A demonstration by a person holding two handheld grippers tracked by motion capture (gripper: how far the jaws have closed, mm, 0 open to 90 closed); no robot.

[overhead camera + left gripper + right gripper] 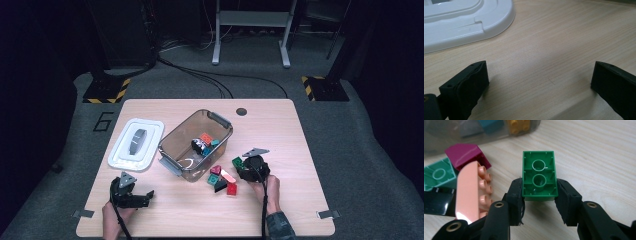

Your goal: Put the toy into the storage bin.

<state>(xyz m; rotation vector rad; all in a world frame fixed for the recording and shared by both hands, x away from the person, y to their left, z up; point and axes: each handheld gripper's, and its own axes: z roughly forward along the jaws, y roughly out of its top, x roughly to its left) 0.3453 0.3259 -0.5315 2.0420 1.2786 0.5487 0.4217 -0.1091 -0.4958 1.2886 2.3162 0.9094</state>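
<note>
Bricks lie in a loose heap on the table (280,210) just beside the clear bin (172,145), which stands open with its white lid (136,144) set aside to the left, so pieces can likely go straight in. The right gripper (539,191) has its 2 jaws clamped on the sides of the green brick (539,173), hollow underside facing the camera, at the heap's right edge next to the peach brick (471,190) and magenta brick (465,153). Gripping across the narrow sides probably keeps it square. The left gripper (539,85) rests wide apart and empty near the lid, out of the way.
</note>
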